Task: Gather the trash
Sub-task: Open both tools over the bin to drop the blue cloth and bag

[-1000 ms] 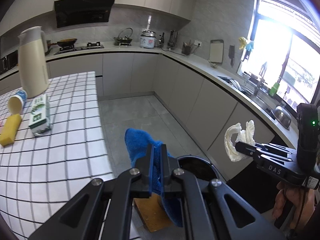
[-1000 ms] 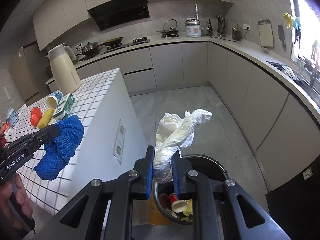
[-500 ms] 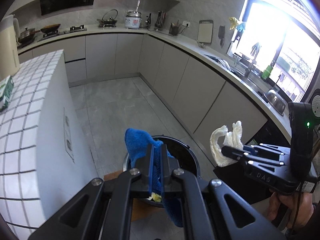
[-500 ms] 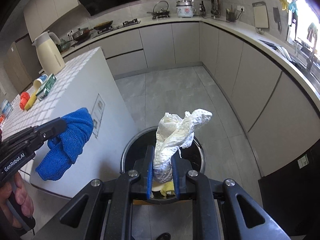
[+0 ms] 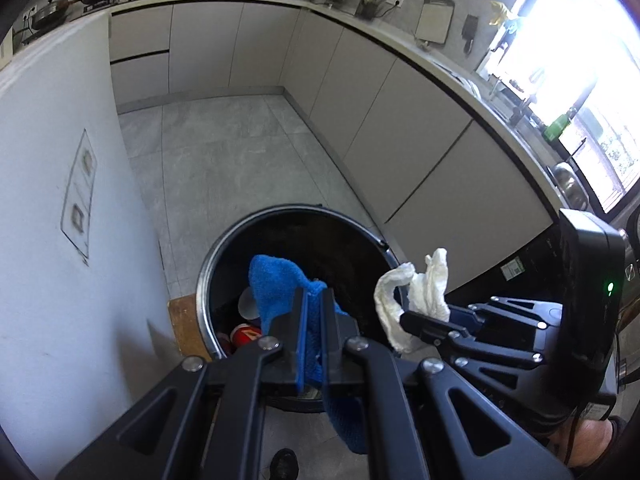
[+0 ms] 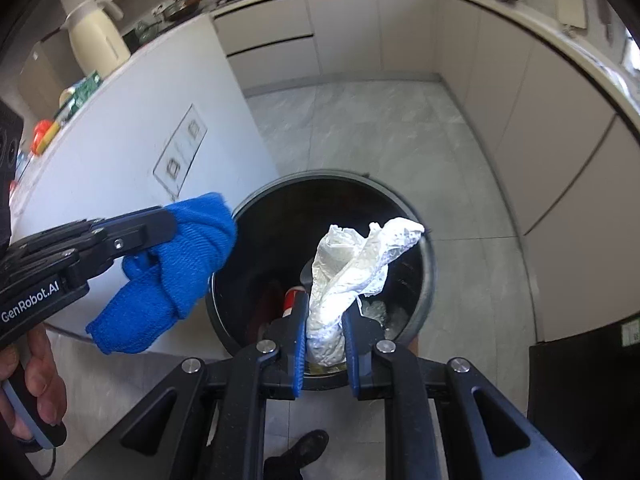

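My left gripper is shut on a blue cloth and holds it over the left side of a round black trash bin on the floor. My right gripper is shut on a crumpled white plastic wrapper and holds it above the bin's opening. The jaws stand slightly wider than before, with the wrapper still between them. The bin holds a red can and other trash. The blue cloth also shows at the left of the right wrist view, and the wrapper at the right of the left wrist view.
A white kitchen island stands just left of the bin, with a cream jug and small items on top. Cabinets line the back and right. A wooden board lies by the bin. Grey tiled floor stretches ahead.
Both grippers have moved down and forward over the bin, which now fills the middle of both views. The right jaws have widened a little around the wrapper.
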The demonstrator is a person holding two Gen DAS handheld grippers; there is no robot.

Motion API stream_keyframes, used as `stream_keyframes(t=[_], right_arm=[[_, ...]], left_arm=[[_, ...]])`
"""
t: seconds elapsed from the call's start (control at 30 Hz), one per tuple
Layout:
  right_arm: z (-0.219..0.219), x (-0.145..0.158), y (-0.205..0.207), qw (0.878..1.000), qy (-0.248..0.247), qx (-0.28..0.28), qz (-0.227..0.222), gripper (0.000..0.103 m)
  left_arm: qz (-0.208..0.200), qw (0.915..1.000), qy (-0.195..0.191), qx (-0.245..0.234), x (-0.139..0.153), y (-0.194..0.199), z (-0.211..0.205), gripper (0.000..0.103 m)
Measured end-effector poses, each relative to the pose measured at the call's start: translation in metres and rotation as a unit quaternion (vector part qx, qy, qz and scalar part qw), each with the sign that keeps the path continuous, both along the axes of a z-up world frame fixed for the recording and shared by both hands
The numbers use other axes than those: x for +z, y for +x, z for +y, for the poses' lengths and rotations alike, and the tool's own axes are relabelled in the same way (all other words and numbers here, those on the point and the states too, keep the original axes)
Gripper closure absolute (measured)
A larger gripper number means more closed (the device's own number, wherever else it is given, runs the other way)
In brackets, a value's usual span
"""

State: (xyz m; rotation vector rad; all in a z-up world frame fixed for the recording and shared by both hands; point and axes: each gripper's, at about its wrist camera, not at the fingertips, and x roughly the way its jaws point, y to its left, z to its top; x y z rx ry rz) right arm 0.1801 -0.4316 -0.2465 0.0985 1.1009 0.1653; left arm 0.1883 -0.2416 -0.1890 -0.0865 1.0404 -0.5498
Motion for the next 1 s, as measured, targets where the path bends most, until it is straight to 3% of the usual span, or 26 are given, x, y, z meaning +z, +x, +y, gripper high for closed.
stream_keyframes(t=[0.23, 0.3, 0.33, 0.37, 0.43, 0.5, 0.57, 0.7, 1.0], right_arm=[[0.009, -0.039, 0.020, 0.999, -0.018, 0.045, 0.018, 0.085], [0.012, -0.050, 0.026, 0.998, -0.024, 0.061, 0.023, 0.084], [0.013, -0.060, 0.030, 0.996, -0.044, 0.068, 0.032, 0.076], [0.011, -0.067, 0.033, 0.995, -0.060, 0.065, 0.042, 0.045], [0.004, -0.073, 0.036, 0.995, -0.070, 0.054, 0.045, 0.005], [-0.010, -0.069, 0.035, 0.996, -0.068, 0.030, 0.041, 0.004], [-0.020, -0.066, 0.035, 0.997, -0.063, 0.010, 0.043, 0.000], [-0.038, -0.061, 0.034, 0.996, -0.060, -0.039, 0.052, 0.000], [-0.055, -0.030, 0.026, 0.995, -0.035, -0.091, 0.028, 0.000]], left_arm=[[0.026, 0.9996, -0.007, -0.012, -0.022, 0.009, -0.013, 0.095], [0.035, 0.9991, -0.025, -0.001, -0.028, 0.016, -0.006, 0.083], [0.039, 0.9987, -0.032, 0.007, -0.028, 0.018, -0.001, 0.058], [0.035, 0.9987, -0.031, 0.018, -0.026, 0.019, 0.003, 0.038], [0.011, 0.9992, -0.018, 0.034, -0.018, 0.016, 0.008, 0.030], [0.002, 0.9990, 0.001, 0.044, -0.016, 0.015, 0.008, 0.026], [-0.006, 0.9973, 0.038, 0.062, -0.015, 0.013, 0.006, 0.003], [-0.023, 0.9952, 0.070, 0.065, -0.009, 0.007, 0.000, 0.002], [-0.040, 0.9942, 0.086, 0.051, 0.015, 0.003, -0.006, 0.002]])
